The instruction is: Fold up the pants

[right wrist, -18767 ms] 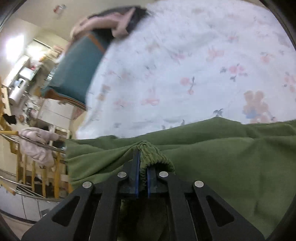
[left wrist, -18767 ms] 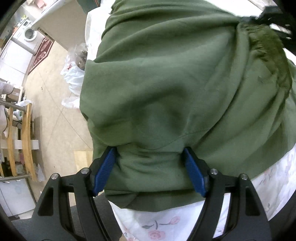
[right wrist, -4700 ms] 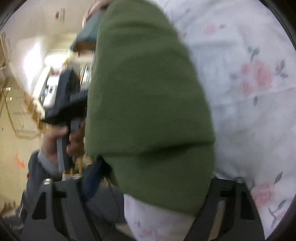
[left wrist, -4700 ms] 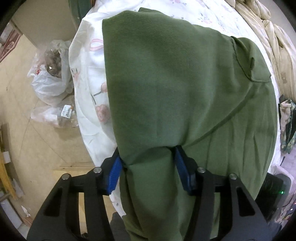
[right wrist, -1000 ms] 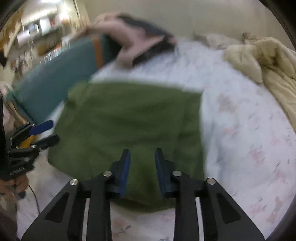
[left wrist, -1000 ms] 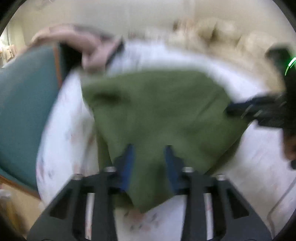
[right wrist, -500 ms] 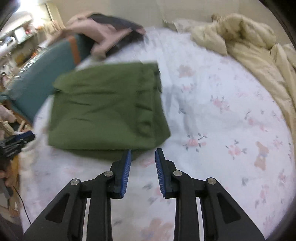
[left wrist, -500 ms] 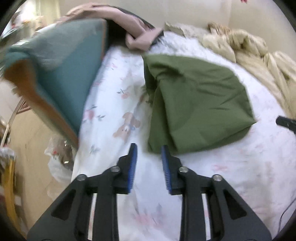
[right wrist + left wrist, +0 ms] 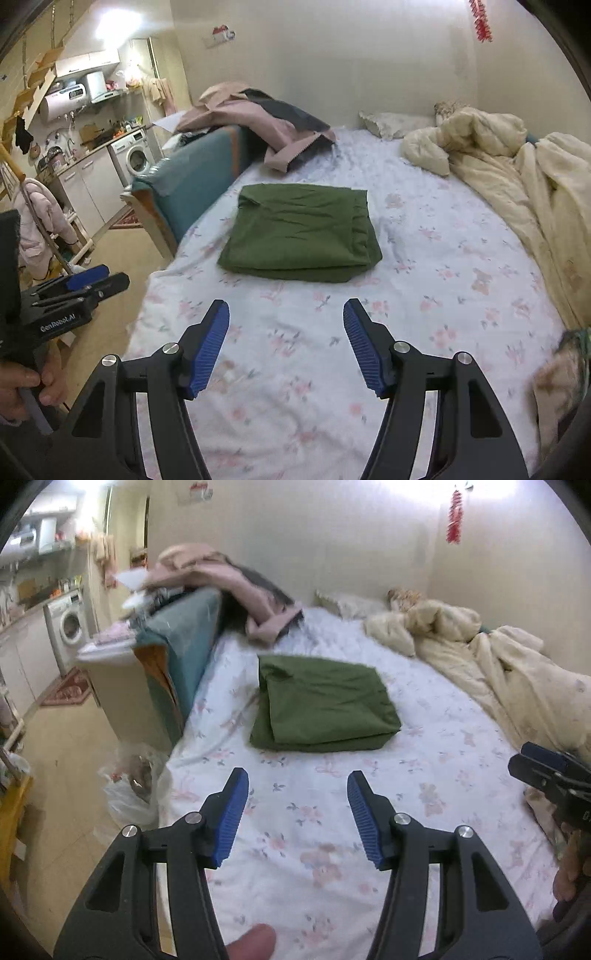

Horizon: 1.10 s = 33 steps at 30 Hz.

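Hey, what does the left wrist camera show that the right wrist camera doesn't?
Only the left wrist view shows the white plastic bags on the floor beside the bed, and the right hand-held gripper at its right edge. Only the right wrist view shows the white cylindrical water heater on the kitchen wall and the pale pink jacket hanging on a rack. Both show the folded olive-green pants lying flat on the floral white bedsheet, with both grippers open and empty.

Floral bedsheet (image 9: pixel 424 266), cream duvet (image 9: pixel 517 177), washing machine (image 9: pixel 135 155)
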### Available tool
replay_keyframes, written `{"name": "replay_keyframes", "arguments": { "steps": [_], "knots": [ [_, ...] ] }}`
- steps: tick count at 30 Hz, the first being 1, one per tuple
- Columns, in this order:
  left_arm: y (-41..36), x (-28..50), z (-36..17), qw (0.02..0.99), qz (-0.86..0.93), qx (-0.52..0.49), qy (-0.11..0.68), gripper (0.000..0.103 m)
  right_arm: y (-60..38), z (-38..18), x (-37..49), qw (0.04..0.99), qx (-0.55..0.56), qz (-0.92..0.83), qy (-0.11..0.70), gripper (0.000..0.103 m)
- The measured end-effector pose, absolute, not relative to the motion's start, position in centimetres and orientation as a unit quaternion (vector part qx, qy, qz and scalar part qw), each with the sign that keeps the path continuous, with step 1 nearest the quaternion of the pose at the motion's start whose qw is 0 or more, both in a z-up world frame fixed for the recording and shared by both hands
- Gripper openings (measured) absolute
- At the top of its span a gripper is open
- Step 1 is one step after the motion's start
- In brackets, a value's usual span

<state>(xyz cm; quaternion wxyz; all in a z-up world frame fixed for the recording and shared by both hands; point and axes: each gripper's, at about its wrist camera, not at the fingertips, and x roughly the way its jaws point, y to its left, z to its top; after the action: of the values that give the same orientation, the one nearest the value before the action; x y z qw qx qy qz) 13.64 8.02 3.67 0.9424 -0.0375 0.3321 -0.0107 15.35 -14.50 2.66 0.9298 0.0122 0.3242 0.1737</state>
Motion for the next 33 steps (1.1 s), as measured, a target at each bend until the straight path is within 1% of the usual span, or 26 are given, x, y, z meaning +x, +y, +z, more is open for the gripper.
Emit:
{"name": "replay_keyframes", "arguments": {
  "steps": [1, 2, 3, 7, 8, 10, 11, 12, 13, 14, 15, 17, 22, 24, 27, 33],
  "knots": [
    [7.9, 12.4, 4.2, 0.945, -0.005, -0.031, 0.325, 0.052, -14.5, 3.2, 14.0, 0.933, 0.013, 0.169, 0.317, 0.067],
    [7.7, 11.3, 4.5, 0.947, 0.001, -0.023, 0.320, 0.058, -14.6, 3.7, 12.5, 0.938, 0.016, 0.164, 0.307, 0.069],
    [7.6, 10.1, 4.7, 0.949, 0.010, -0.013, 0.314, 0.068, -14.6, 4.0, 11.4, 0.940, 0.019, 0.160, 0.301, 0.071],
    [7.9, 5.8, 5.0, 0.955, 0.018, -0.027, 0.294, 0.072, -14.2, 4.5, 7.1, 0.949, 0.026, 0.149, 0.275, 0.078],
    [7.8, 5.1, 4.9, 0.955, 0.018, -0.027, 0.294, 0.074, -14.1, 4.6, 6.3, 0.952, 0.024, 0.147, 0.268, 0.081],
    [7.6, 3.7, 4.7, 0.956, 0.025, -0.036, 0.291, 0.085, -13.9, 4.5, 4.4, 0.957, 0.024, 0.138, 0.252, 0.082],
    [7.6, 3.0, 4.6, 0.956, 0.027, -0.041, 0.288, 0.095, -13.8, 4.5, 3.5, 0.960, 0.025, 0.140, 0.243, 0.084],
    [7.4, 2.4, 4.6, 0.958, 0.030, -0.044, 0.283, 0.100, -13.7, 4.3, 3.0, 0.961, 0.023, 0.138, 0.239, 0.089],
    [7.2, 1.9, 4.5, 0.960, 0.031, -0.041, 0.277, 0.101, -13.7, 4.2, 2.6, 0.963, 0.020, 0.133, 0.235, 0.092],
    [6.7, 1.4, 4.4, 0.961, 0.032, -0.034, 0.273, 0.102, -13.6, 3.9, 2.3, 0.964, 0.018, 0.131, 0.231, 0.100],
    [6.3, 1.0, 4.3, 0.963, 0.035, -0.025, 0.266, 0.103, -13.6, 3.6, 1.9, 0.965, 0.018, 0.131, 0.227, 0.103],
    [5.7, 0.9, 4.0, 0.964, 0.037, -0.023, 0.263, 0.103, -13.6, 3.0, 1.7, 0.965, 0.022, 0.131, 0.225, 0.103],
    [5.4, 1.5, 2.8, 0.955, 0.039, -0.048, 0.291, 0.103, -13.4, 1.6, 2.0, 0.961, 0.033, 0.121, 0.246, 0.103],
    [5.3, 1.9, 2.7, 0.953, 0.039, -0.041, 0.296, 0.103, -13.1, 1.4, 2.2, 0.962, 0.025, 0.117, 0.246, 0.103],
    [5.2, 1.5, 3.4, 0.960, 0.035, -0.031, 0.276, 0.103, -12.9, 1.0, 2.6, 0.964, 0.013, 0.105, 0.245, 0.103],
    [4.6, 0.8, 4.1, 0.967, 0.034, -0.010, 0.253, 0.103, -13.3, 1.3, 2.7, 0.966, 0.030, 0.105, 0.236, 0.103]
  ]
}}
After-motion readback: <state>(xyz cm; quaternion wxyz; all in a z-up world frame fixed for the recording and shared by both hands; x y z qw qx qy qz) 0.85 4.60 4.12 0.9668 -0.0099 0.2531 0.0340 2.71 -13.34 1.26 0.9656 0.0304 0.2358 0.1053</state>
